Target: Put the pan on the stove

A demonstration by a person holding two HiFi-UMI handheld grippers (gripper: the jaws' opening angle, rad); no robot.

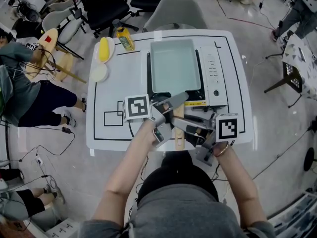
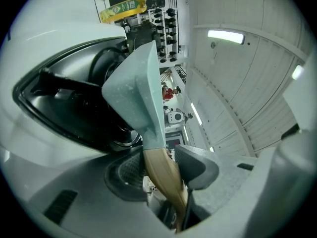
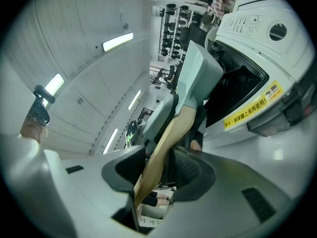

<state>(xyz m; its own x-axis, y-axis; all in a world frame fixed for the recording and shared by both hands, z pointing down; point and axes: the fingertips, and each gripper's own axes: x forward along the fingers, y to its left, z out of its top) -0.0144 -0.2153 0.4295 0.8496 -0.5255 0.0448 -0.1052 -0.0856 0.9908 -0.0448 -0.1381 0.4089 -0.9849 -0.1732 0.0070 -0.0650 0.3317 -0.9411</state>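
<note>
A pale blue-green rectangular pan [image 1: 173, 66] lies over the black top of the white portable stove [image 1: 214, 73] at the middle of the table. I cannot tell whether it rests on the burner. Its wooden handle [image 1: 178, 125] points toward me. My left gripper [image 1: 166, 114] is shut on the handle from the left, and my right gripper [image 1: 187, 127] is shut on it from the right, a little nearer me. In the left gripper view the handle [image 2: 163, 175] runs between the pads up to the pan [image 2: 141, 88]. The right gripper view shows the handle [image 3: 163, 155] clamped the same way below the pan [image 3: 198, 78].
On the white table [image 1: 119, 83], a yellow oil bottle [image 1: 125, 38], a dish with a yellow item [image 1: 104, 48] and a white dish [image 1: 99, 73] stand at the back left. A black rectangle outline [image 1: 113, 118] marks the front left. Chairs and a seated person [image 1: 20, 83] are around.
</note>
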